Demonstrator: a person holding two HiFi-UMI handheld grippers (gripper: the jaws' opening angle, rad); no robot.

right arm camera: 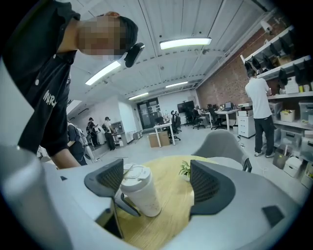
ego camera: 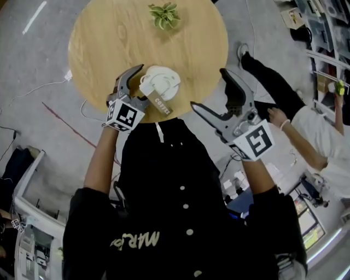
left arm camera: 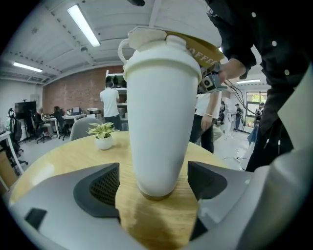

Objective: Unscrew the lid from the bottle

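A white bottle [ego camera: 159, 85] with a white lid [ego camera: 164, 78] stands upright near the front edge of the round wooden table [ego camera: 109, 38]. A brown paper tag [ego camera: 163, 104] hangs from its top. My left gripper [ego camera: 143, 86] is open around the bottle's lower body. In the left gripper view the bottle [left arm camera: 159, 122] fills the space between the jaws with a gap on each side, and the lid [left arm camera: 156, 41] is at the top. My right gripper [ego camera: 209, 88] stands open beside the table's right edge, apart from the bottle [right arm camera: 141, 193], with nothing between its jaws.
A small potted plant [ego camera: 164, 15] sits at the far side of the table. A person in white [ego camera: 314, 131] crouches on the floor to the right. Cables [ego camera: 33, 90] lie on the floor at the left, and office desks and shelves stand around.
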